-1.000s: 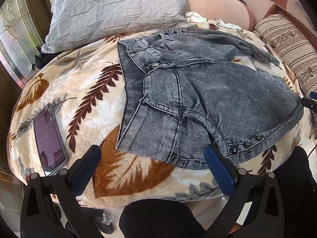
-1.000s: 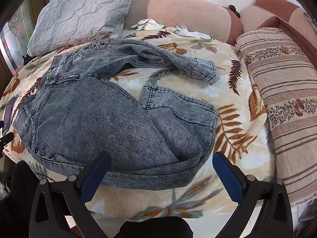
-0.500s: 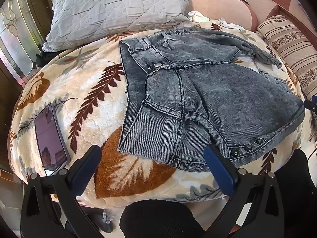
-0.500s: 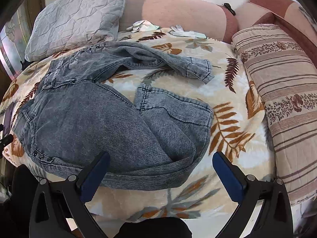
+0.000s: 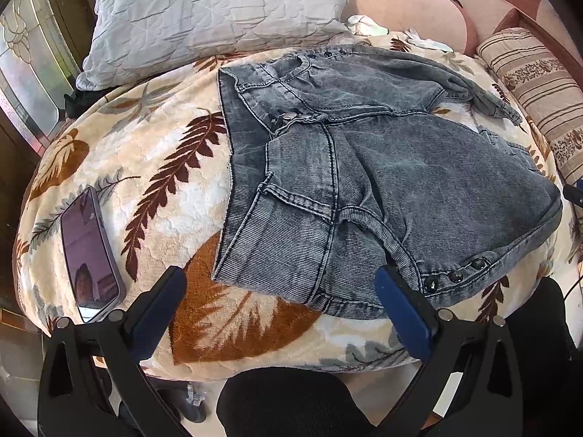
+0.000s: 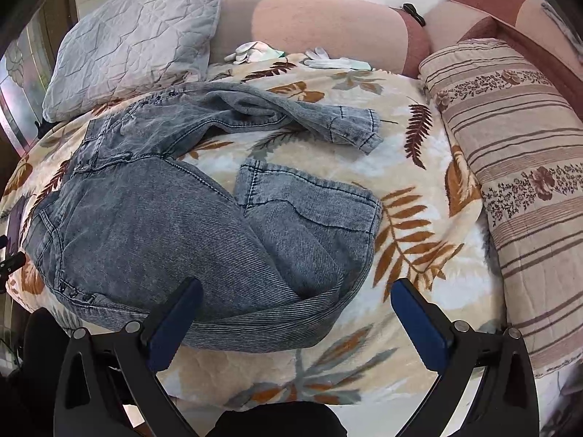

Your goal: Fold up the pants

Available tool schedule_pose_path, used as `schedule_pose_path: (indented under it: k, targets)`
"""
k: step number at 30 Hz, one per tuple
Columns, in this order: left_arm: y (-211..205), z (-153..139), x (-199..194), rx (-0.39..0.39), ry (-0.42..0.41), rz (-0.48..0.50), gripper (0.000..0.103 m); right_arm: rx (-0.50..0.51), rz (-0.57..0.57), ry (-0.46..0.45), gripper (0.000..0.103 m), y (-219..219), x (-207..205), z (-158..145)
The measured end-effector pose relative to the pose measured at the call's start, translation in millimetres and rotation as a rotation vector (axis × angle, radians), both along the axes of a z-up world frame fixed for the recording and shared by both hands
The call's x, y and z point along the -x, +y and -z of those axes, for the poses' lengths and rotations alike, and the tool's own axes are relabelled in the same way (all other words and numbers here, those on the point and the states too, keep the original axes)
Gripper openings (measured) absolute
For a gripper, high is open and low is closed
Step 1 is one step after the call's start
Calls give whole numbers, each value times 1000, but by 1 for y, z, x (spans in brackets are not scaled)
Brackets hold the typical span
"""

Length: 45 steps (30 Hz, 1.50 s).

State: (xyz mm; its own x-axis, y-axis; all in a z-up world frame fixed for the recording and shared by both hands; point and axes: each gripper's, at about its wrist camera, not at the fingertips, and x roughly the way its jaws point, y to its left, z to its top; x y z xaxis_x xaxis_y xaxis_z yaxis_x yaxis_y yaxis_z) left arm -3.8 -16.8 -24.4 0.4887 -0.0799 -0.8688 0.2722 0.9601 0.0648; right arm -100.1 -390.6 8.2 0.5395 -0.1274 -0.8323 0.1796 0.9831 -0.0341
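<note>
Grey washed denim pants (image 5: 382,167) lie on a leaf-patterned blanket (image 5: 153,167), waistband to the left. The near leg is folded back on itself (image 6: 291,225); the far leg (image 6: 328,120) stretches right with its cuff loose. My left gripper (image 5: 280,287) is open, hovering over the near edge of the waistband, its right finger (image 5: 400,309) close to the dark studs. My right gripper (image 6: 295,298) is open too, held just short of the folded leg's near edge. Nothing is held by either.
A phone (image 5: 89,251) lies on the blanket at the left. A grey quilted pillow (image 5: 218,11) leans at the back, a striped bolster (image 6: 517,182) runs along the right, and white gloves (image 6: 339,62) lie by the sofa back. A dark knee (image 5: 291,400) shows below.
Both grippers have drifted slightly nearer to the pants. The pants have not moved and both grippers stay open.
</note>
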Motion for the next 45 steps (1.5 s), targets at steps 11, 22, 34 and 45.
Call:
schedule_pose_path:
  k: [11, 22, 34, 45]
  targets:
    - [-9, -2, -4, -2, 14, 8, 103, -44, 14, -6, 103, -9, -1, 3]
    - [-10, -5, -13, 27, 36, 3, 103, -71, 33, -6, 103, -18, -3, 4]
    - [36, -3, -37, 247, 179, -170, 103, -159, 128, -6, 103, -64, -40, 10]
    - [18, 40, -37, 476, 402, -231, 86, -217, 209, 137, 75, -95, -91, 75]
